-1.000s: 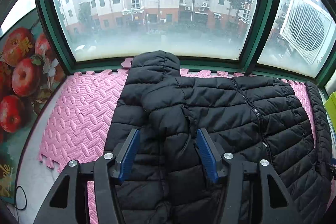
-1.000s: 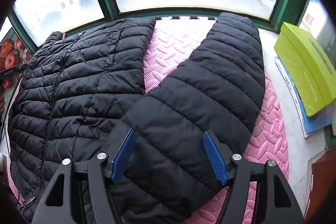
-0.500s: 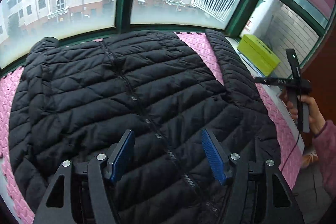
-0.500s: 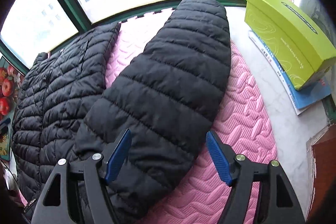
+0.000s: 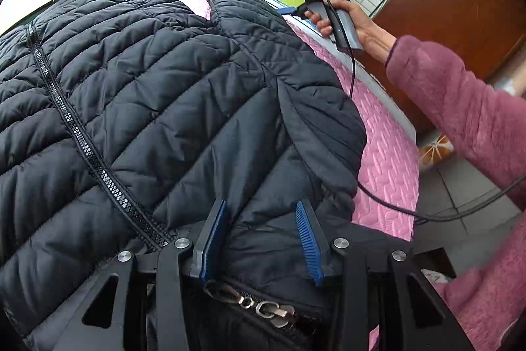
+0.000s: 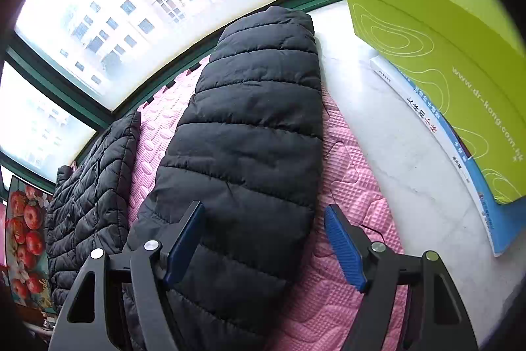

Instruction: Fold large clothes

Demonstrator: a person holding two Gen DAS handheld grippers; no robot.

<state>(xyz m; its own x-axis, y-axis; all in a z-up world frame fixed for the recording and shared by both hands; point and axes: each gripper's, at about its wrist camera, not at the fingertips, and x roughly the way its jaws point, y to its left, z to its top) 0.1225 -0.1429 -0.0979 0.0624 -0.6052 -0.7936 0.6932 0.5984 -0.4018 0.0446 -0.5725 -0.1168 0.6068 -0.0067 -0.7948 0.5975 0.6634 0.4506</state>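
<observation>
A black quilted puffer jacket point(image 5: 171, 107) lies front up on a pink foam mat point(image 5: 384, 160), its zipper point(image 5: 82, 150) closed. My left gripper point(image 5: 261, 226) is open just above the jacket's hem near the zipper pull point(image 5: 259, 308), with jacket fabric between its blue pads. The jacket's right sleeve point(image 6: 250, 134) stretches out over the mat. My right gripper point(image 6: 264, 232) is open over the sleeve, one pad on each side; it also shows in the left wrist view point(image 5: 289, 10), held by a hand in a pink sleeve.
A lime-green box point(image 6: 440, 55) sits on a blue-and-white book point(image 6: 460, 160) on the white sill point(image 6: 394, 153) right of the mat. Green-framed windows point(image 6: 148, 15) run along the far edge. An apple poster point(image 6: 23, 236) is at the far left.
My left gripper swung right and dropped to the jacket's hem by the zipper pull, its jaws narrower. My right gripper moved along the sleeve toward the cuff, nearer the green box.
</observation>
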